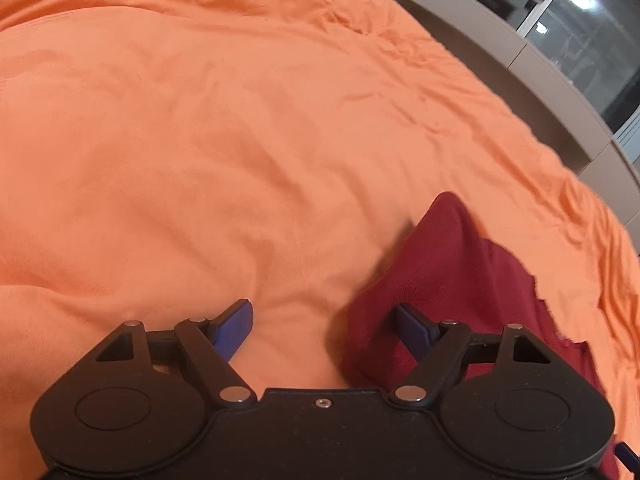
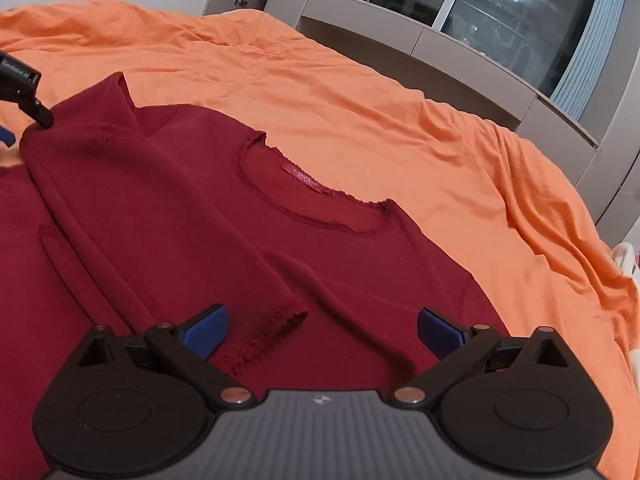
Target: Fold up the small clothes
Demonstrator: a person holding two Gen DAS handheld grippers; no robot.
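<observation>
A dark red long-sleeved top lies on the orange bedspread, neckline and pink label facing up. One sleeve is folded across the body, its scalloped cuff near my right gripper. My right gripper is open and empty, just above the top's body. My left gripper is open and empty; its right finger rests against a raised fold of the top, its left finger over bare bedspread. Part of the left gripper shows at the right wrist view's left edge, by the shoulder fold.
The bedspread is wrinkled and ends at the right edge. Beyond it stand grey cabinets and a dark window reflecting a ceiling lamp. Something white lies at the far right of the bed.
</observation>
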